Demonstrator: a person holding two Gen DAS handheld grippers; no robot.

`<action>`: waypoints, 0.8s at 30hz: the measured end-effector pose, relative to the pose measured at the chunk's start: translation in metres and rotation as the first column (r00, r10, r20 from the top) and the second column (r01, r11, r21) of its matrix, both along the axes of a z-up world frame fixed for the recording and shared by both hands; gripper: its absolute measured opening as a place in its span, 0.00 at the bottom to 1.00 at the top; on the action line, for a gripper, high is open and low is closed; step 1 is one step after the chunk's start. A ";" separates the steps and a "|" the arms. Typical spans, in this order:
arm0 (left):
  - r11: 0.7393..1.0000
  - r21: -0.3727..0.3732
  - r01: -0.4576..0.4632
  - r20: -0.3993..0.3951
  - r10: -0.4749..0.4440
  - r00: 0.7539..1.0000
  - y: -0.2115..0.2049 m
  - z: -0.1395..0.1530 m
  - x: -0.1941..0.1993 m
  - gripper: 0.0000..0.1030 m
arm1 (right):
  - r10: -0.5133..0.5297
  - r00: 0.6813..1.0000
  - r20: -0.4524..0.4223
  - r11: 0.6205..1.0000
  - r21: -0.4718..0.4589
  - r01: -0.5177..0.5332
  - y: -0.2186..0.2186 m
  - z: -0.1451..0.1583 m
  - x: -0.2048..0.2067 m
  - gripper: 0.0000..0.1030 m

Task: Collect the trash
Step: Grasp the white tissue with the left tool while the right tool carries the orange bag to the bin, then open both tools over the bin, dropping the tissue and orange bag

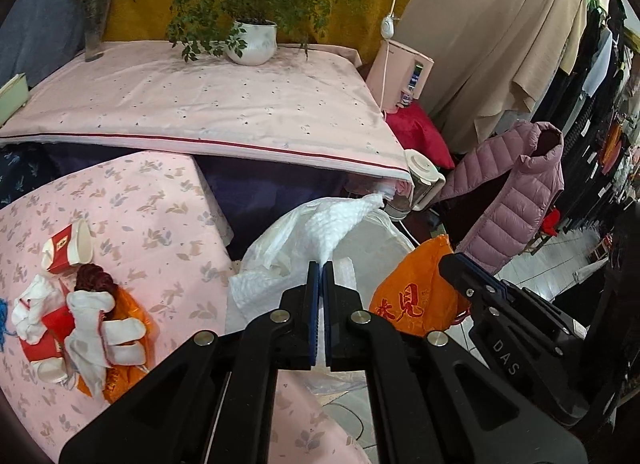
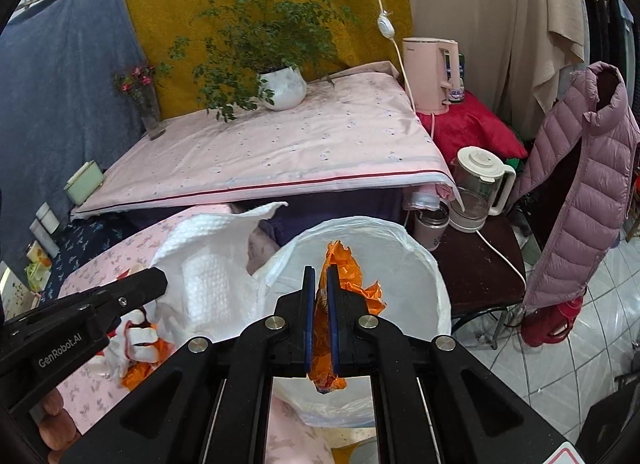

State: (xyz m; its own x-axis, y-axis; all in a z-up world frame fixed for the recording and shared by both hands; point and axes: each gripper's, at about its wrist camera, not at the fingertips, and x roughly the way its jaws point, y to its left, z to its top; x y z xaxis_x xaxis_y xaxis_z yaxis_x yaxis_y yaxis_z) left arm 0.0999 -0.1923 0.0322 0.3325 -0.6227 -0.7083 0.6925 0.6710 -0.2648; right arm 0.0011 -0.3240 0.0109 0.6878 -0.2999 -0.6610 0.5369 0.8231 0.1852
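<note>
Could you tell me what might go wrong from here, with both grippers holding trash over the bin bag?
1. The left gripper pinches the paper towel by one edge; most of it hangs near the bag's rim, so it may land outside.
2. The right gripper holds the crumpled orange wrapper loosely; it could slip early.
3. The two grippers sit close and may collide.

A clothing shop corner (lived-in): racked garments [image 1: 600, 76], kettle [image 2: 430, 74], potted plant [image 2: 280, 76].
</note>
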 end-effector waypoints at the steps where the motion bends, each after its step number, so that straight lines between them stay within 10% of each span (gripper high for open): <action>1: 1.000 0.005 0.000 0.004 0.000 1.000 -0.006 -0.002 0.000 0.02 | -0.004 1.000 -0.004 1.000 0.003 0.004 -0.003 -0.002 0.001 0.06; 5: 1.000 0.010 0.003 0.007 -0.003 1.000 -0.018 -0.009 0.001 0.16 | -0.024 1.000 -0.010 1.000 0.006 0.024 -0.012 -0.009 0.003 0.09; 7: 0.999 0.020 -0.032 0.012 0.032 0.999 -0.018 -0.011 0.002 0.52 | -0.032 0.999 -0.010 0.999 0.010 0.032 -0.014 -0.011 0.005 0.14; 24: 0.978 0.076 -0.195 0.036 0.193 0.981 0.041 -0.023 0.006 0.55 | 0.019 1.000 -0.010 1.000 -0.008 -0.019 0.022 -0.006 0.002 0.49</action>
